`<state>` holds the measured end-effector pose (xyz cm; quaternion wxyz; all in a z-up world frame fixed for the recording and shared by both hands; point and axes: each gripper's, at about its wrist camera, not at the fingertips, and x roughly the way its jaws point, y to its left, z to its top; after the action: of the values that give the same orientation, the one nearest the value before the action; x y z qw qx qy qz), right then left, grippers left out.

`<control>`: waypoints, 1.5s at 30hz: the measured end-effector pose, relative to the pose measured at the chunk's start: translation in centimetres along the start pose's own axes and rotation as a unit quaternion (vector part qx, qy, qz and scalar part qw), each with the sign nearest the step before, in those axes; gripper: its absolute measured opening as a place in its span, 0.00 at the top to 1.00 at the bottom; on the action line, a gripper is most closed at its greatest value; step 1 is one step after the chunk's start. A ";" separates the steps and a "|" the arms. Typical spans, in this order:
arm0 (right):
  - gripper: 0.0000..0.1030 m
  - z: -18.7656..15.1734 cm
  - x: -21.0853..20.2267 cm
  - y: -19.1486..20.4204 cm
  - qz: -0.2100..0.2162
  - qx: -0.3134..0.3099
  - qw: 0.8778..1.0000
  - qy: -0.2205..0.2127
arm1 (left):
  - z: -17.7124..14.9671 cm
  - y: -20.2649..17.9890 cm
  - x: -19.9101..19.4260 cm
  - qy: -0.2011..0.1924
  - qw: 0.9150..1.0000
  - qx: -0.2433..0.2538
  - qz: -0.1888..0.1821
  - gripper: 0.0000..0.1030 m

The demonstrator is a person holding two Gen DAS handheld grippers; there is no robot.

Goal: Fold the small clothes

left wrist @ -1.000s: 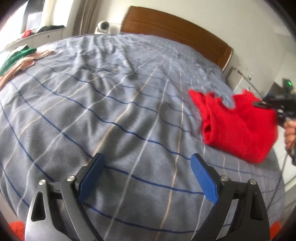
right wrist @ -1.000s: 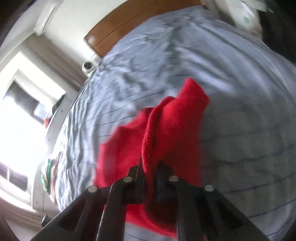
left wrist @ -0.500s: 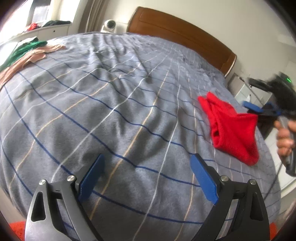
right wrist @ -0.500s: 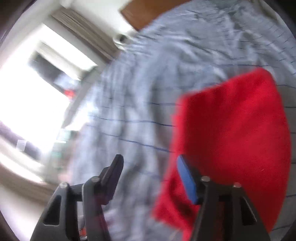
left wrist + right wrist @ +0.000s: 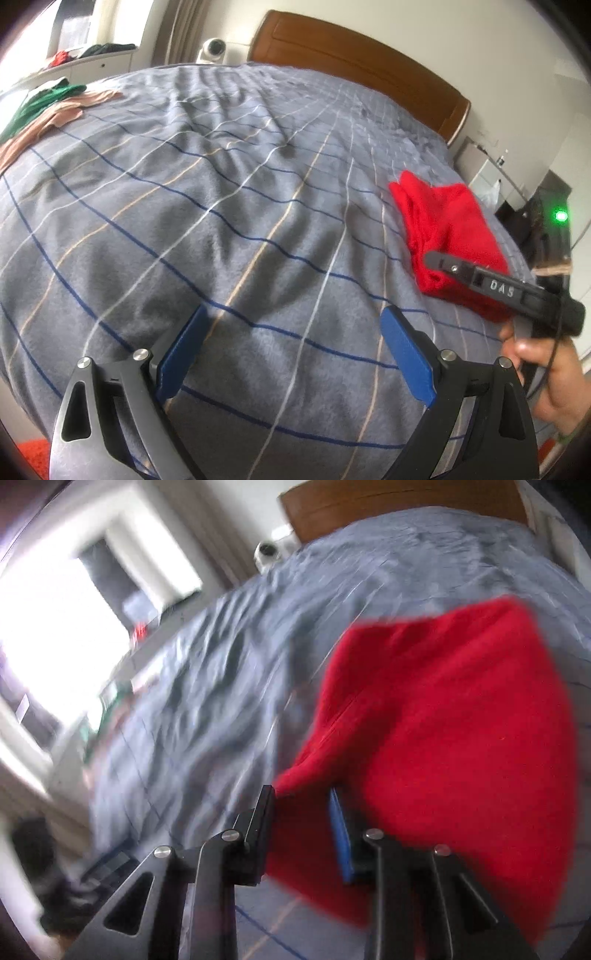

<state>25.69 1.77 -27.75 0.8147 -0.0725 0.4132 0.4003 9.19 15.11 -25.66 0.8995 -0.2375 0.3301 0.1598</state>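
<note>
Left gripper (image 5: 293,354): jaws spread wide, holding nothing, hovering over the near part of the striped grey bedspread (image 5: 221,206).

Right gripper (image 5: 303,830): jaws parted, with the near edge of the red garment (image 5: 443,731) lying between the fingers (the view is blurred, so whether the pads touch the cloth cannot be told). From the left wrist view the tool appears as a dark bar marked "DAS", stretched across the garment's lower corner.

Red garment (image 5: 447,236): folded into a compact bundle, lying flat on the right side of the bed, well apart from the left gripper.

Right hand (image 5: 550,373): wrapped around the handle of the right gripper, at the bed's right edge.

Other clothes (image 5: 48,110): a green and a peach piece heaped at the far left edge of the bedspread.

Headboard (image 5: 354,62): brown wood, at the far end of the bed.

Small white camera (image 5: 213,50): sits just left of the headboard.
</note>
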 end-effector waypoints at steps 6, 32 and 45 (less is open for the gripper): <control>0.38 -0.3 -7.2 -2.0 0.048 0.020 0.997 -0.054 | 2.0 -2.9 -1.4 -0.011 0.998 0.011 -0.060 0.08; 0.71 4.4 -4.1 -9.0 -0.107 0.051 0.992 -0.052 | 10.8 -17.6 12.1 0.123 0.978 0.142 -0.093 0.80; 0.67 7.7 -9.2 -5.9 -0.069 0.046 0.989 -0.122 | 12.2 -15.4 10.1 0.119 0.977 0.164 -0.068 0.62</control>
<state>31.55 -4.21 -17.27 0.8873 -0.0139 0.3227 0.3291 29.71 10.01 -19.27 0.8894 -0.1255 0.4394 0.0128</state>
